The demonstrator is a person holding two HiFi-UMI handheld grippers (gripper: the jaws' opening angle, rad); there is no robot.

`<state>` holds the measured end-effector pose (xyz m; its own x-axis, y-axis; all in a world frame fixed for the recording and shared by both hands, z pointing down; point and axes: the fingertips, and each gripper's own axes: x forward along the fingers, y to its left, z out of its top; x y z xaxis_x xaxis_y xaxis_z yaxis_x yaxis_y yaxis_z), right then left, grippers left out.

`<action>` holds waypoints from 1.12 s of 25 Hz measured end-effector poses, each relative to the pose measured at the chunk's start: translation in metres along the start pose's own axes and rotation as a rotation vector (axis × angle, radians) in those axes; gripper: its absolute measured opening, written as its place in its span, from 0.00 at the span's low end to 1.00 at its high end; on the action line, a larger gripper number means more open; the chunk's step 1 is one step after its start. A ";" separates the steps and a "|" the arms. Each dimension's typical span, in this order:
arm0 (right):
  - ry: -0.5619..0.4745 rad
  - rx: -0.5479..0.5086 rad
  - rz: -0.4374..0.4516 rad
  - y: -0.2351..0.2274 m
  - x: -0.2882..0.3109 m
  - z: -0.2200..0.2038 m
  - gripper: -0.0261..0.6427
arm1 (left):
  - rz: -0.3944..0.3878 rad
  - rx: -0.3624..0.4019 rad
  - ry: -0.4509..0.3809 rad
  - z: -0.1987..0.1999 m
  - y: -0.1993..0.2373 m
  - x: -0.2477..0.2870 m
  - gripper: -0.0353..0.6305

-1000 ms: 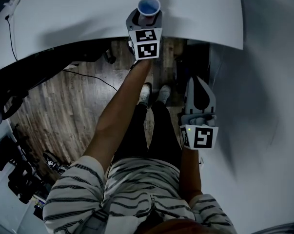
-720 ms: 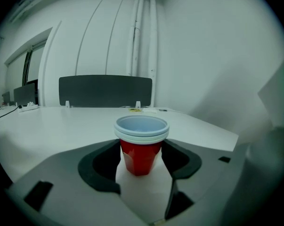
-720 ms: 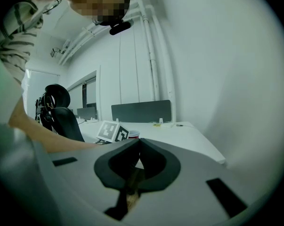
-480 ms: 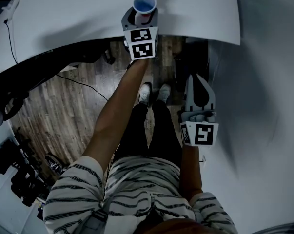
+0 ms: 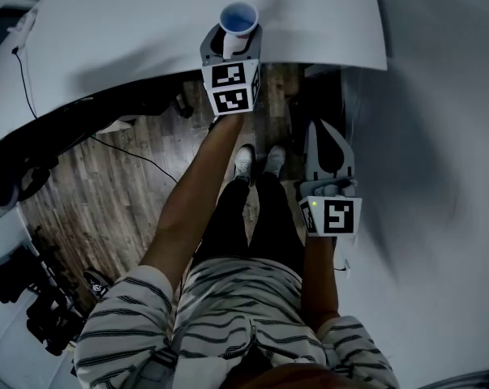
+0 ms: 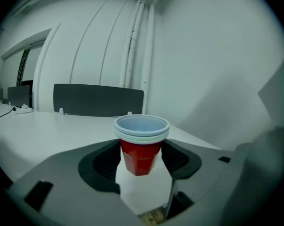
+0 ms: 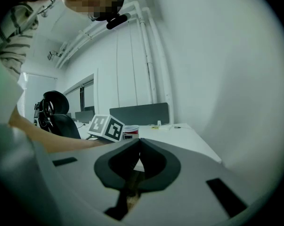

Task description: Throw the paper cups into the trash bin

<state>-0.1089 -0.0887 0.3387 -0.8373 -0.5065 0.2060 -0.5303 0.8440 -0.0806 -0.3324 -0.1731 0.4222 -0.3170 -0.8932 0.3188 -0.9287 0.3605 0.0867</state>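
The left gripper [image 5: 233, 43] fingers seem to squeeze the paper cups [image 6: 142, 142] at the desk [image 5: 130, 31] edge, top middle, the right gripper [image 7: 139, 142] fingers are pressed together and empty, and nothing is thrown away yet.

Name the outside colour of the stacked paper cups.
The paper cups are red with white rims; clearest in left gripper view.

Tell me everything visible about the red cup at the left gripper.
The paper cup is red outside with faceted sides, a white rolled rim and a pale blue inside. A second rim just beneath suggests two nested cups. It is upright, looks empty, and is near the front edge of the white table. The jaws of the left gripper sit against both its sides below the rim.
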 end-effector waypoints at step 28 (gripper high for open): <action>-0.073 0.023 -0.199 -0.044 -0.069 0.071 0.05 | -0.247 0.072 -0.078 0.090 -0.106 -0.117 0.49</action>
<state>-0.0369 -0.1034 0.2583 -0.7226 -0.6750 0.1493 -0.6885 0.7220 -0.0682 -0.2139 -0.1311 0.2913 -0.0906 -0.9707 0.2227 -0.9901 0.1118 0.0848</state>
